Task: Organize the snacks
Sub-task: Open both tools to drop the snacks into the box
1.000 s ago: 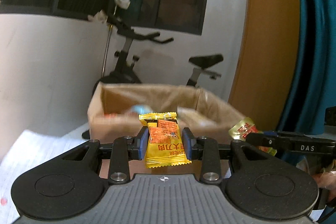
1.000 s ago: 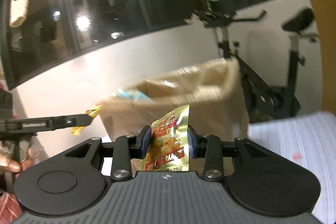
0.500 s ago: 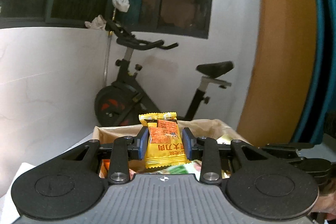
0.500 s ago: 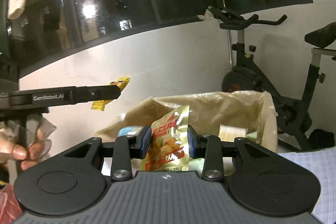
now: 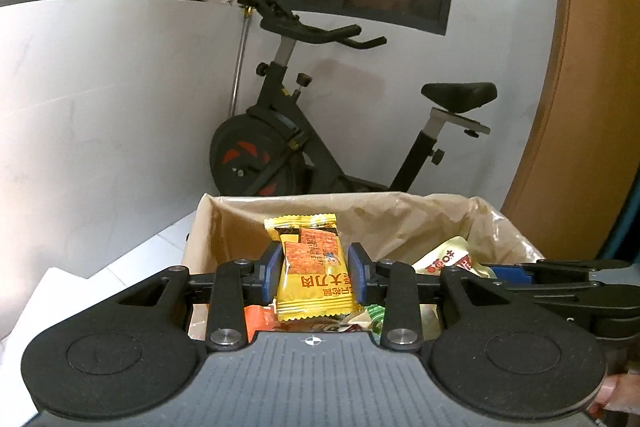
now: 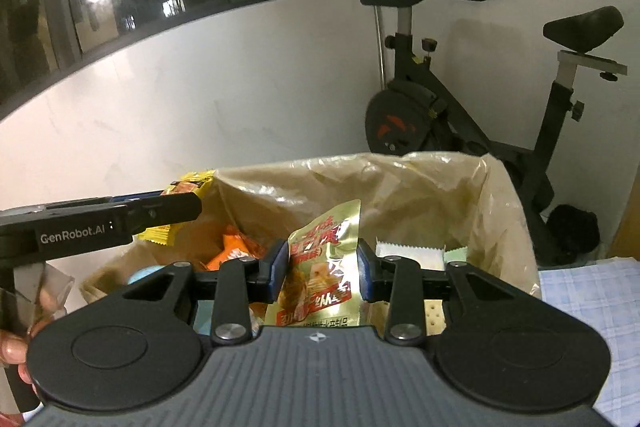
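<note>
Yellow packet [image 5: 314,267] clamped between left fingers [image 5: 272,269] above box [image 5: 400,211].

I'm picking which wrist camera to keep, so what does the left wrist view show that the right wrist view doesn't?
Only the left wrist view shows the yellow cracker packet's printed front, held in the left gripper. Only the right wrist view shows the gold snack pouch's front in the right gripper, plus a checked cloth. Both show the lined box of snacks and the exercise bike.

left hand-held gripper [image 5: 313,269] | clamps yellow snack packet [image 5: 314,267] | over lined box [image 5: 400,215] | exercise bike [image 5: 320,131] behind
</note>
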